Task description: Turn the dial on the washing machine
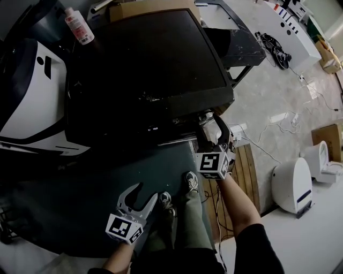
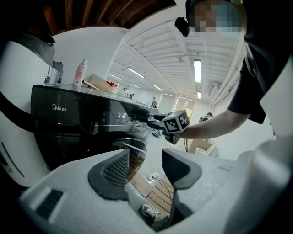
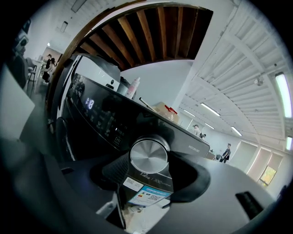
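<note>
At the front right corner of the washing machine (image 1: 150,59), the dial (image 3: 149,155) is a round knob with a brushed silver face, set in a glossy black control panel (image 3: 105,123) with lit digits. The right gripper (image 1: 213,128) is closed on the dial, its dark ribbed pads (image 3: 120,170) set against both sides. The left gripper (image 1: 146,192) hangs low in front of the machine, jaws apart, nothing between them. A white plastic bottle (image 1: 79,25) and a cardboard box (image 1: 150,8) lie on the flat black lid. Beside the machine, a slatted wooden board (image 1: 246,171) lies on the pale grey floor (image 1: 268,91).
</note>
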Demonstrator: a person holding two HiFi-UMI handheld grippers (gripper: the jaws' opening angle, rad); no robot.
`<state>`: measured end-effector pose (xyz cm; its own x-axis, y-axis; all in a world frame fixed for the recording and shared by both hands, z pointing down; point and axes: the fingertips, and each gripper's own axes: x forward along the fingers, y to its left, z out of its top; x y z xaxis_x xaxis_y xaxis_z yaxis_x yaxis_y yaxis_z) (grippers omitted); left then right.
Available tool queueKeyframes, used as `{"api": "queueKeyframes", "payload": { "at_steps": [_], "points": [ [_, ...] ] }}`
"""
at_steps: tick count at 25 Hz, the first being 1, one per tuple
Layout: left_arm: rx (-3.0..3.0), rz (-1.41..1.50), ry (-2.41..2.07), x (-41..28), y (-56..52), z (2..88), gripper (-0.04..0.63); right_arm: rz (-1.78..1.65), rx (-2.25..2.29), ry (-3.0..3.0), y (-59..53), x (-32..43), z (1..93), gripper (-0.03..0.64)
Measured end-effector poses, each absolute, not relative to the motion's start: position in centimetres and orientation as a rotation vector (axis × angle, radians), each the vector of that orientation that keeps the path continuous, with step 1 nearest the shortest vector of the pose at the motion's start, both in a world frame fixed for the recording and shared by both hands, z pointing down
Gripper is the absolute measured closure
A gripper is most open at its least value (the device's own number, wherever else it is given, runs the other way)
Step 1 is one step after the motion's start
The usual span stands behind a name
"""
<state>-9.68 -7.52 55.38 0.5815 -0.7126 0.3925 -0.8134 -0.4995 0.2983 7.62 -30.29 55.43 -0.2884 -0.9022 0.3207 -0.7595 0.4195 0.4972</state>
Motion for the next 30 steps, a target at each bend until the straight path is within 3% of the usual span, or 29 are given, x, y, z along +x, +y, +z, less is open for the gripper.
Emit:
{"api": "queueKeyframes", "payload": {
  "at_steps": [24,30],
  "points": [
    [2.366,0.306,-1.162,-7.6,-7.0,55.9,0.383,0.896,1.541,-2.565,-30.7,8.8,55.8,0.347],
    [2.365,0.306,-1.158,-7.3,-7.2,55.9,0.383,1.062,1.512,-2.588,-30.8,8.8,55.8,0.347]
  ]
}}
